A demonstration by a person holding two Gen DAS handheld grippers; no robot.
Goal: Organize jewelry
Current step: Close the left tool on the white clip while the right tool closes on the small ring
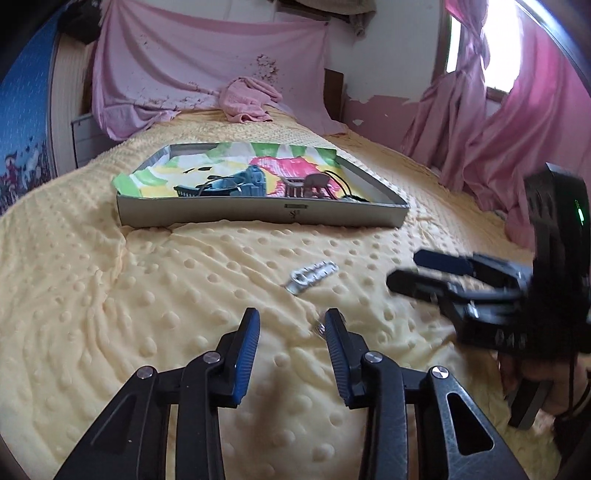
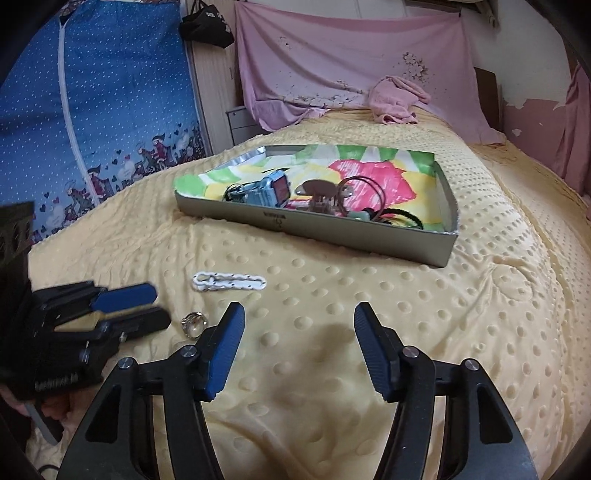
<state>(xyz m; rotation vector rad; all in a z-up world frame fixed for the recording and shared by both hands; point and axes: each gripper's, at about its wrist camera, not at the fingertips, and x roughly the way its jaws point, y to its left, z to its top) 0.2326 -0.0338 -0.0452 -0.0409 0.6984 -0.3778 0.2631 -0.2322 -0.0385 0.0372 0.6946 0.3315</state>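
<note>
- Setting: a bedroom in a home.
- Bed (image 2: 369, 332) fills most of both views, covered by a pale yellow dimpled blanket (image 1: 147, 295).
- Pink sheet (image 2: 351, 55) hangs across the wall at the bed's far end; a crumpled pink towel (image 2: 397, 98) lies on the bed below it.
- Pink curtains (image 1: 480, 129) drape beside a bright window (image 1: 502, 40) on the right of the left wrist view.
- Blue dotted fabric (image 2: 110, 92) with a cartoon border hangs on the left; a dark bag (image 2: 205, 24) hangs near it.
- Wall paint (image 2: 524, 110) is peeling in patches.
- Shallow grey tray (image 2: 332, 236) with personal accessories sits on the blanket.
</note>
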